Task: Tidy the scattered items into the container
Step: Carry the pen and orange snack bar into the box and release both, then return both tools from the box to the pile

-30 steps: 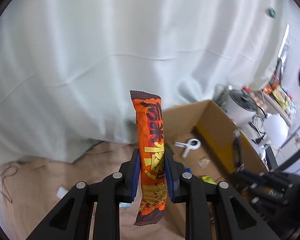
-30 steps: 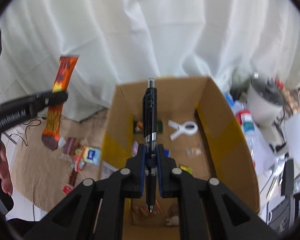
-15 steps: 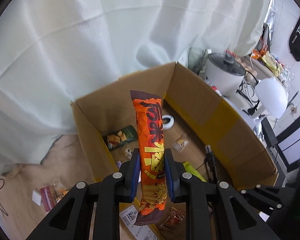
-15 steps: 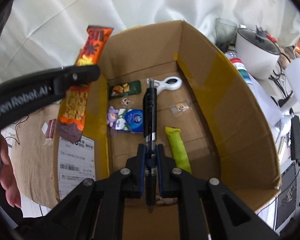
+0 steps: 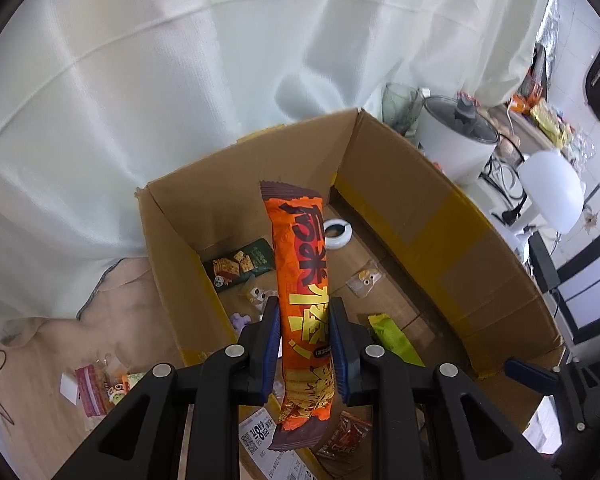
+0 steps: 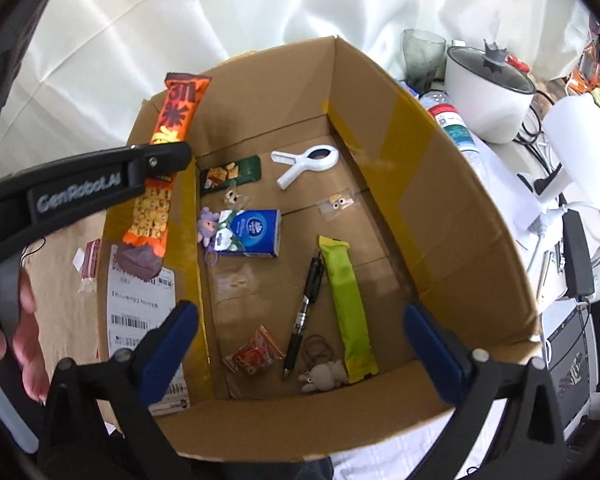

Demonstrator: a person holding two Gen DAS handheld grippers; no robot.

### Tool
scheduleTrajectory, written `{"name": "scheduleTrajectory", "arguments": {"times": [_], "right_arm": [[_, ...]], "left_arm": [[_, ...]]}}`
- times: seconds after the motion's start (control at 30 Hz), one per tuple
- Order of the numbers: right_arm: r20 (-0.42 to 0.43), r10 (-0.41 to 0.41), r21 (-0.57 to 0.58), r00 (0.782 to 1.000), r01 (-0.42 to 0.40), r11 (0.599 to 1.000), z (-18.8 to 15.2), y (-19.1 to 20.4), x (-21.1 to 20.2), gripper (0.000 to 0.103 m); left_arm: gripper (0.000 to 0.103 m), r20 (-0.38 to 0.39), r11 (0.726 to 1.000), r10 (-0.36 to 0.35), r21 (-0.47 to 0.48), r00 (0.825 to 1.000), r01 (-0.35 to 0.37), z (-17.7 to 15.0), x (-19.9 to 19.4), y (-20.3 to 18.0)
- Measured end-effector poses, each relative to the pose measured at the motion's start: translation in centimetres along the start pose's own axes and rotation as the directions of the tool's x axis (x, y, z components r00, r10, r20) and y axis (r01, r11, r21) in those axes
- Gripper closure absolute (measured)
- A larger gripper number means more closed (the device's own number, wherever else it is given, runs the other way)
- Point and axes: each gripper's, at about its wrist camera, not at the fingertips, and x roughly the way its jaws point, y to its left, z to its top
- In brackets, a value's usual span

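Now the left gripper (image 5: 304, 344) pinches the orange snack bar (image 5: 306, 300) over the cardboard box's (image 6: 440, 184) left wall; the right gripper (image 6: 300, 344) is opening, empty, above the black pen (image 6: 306, 304) on the box floor.

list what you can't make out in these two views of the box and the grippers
- Left wrist view: the orange snack bar, clamped in the left gripper, hides the box floor behind it; no pen shows.
- Right wrist view: the left gripper's arm covers the bar's middle.
- Right wrist view: right gripper opening with nothing between its jaws; its arms hide the box's near corners.
- Small clear packet: contents too small.
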Motion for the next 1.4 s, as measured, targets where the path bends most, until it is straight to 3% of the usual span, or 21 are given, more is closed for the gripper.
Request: {"name": "scheduleTrajectory", "arguments": {"times": [0.1,0.13,0.2,0.23,0.27,0.53,0.77,0.9,1.07,1.23,1.4], "right_arm": [[-0.009,-0.009,-0.006,1.0,0.009,1.0,-0.3,0.0,0.0,0.0],[-0.01,-0.009,-0.005,1.0,0.009,1.0,-0.4,0.0,0.0,0.0],[-0.008,-0.01,-0.001,1.0,0.01,1.0,-0.7,0.0,-0.3,0.0],[-0.006,-0.009,-0.001,1.0,0.009,1.0,-0.8,0.0,-0.4,0.0],[-0.006,-0.011,-0.001,1.0,0.011,1.0,-0.9,0.0,-0.5,0.0],[0.023,-0.012,-0.015,1.0,0.012,1.0,-0.9,0.7,-1.3,0.0],[0.081,0.006,-0.099,0.997,0.002,0.995,0.3,3.7,-2.8,0.0],[0.123,0.06,-0.158,0.991,-0.041,0.987,1.8,6.8,-3.7,0.0],[0.152,0.113,-0.234,0.982,-0.075,0.969,3.3,11.3,-4.2,0.0],[0.18,0.153,-0.324,0.972,-0.089,0.942,4.2,16.4,-4.5,0.0],[0.142,0.19,-0.412,0.972,-0.116,0.904,4.2,21.1,-3.4,0.0]], "left_arm": [[0.075,0.008,1.0,0.008,-0.01,1.0,-0.008,0.2,0.1,-0.1],[0.066,0.006,1.0,0.011,-0.008,1.0,-0.011,0.3,0.2,-0.3],[0.039,-0.001,1.0,0.008,0.005,1.0,-0.008,0.4,0.4,-0.5],[0.012,-0.003,1.0,0.013,0.014,1.0,-0.013,0.5,0.5,-0.7],[0.0,-0.001,1.0,0.014,0.02,1.0,-0.014,0.5,0.5,-0.8],[0.0,0.024,0.999,-0.023,0.023,0.999,0.023,0.2,-0.5,-0.5],[0.0,0.09,0.996,-0.066,-0.057,0.994,0.071,0.3,-4.6,5.7],[0.0,0.138,0.987,0.023,-0.161,0.99,-0.001,-0.7,-7.7,12.3],[0.0,0.164,0.955,0.146,-0.281,0.976,-0.095,-3.6,-10.8,20.3],[0.0,0.16,0.904,0.258,-0.387,0.953,-0.18,-7.6,-12.7,26.4],[0.0,0.08,0.843,0.326,-0.476,0.942,-0.251,-12.2,-12.9,30.3]]}}
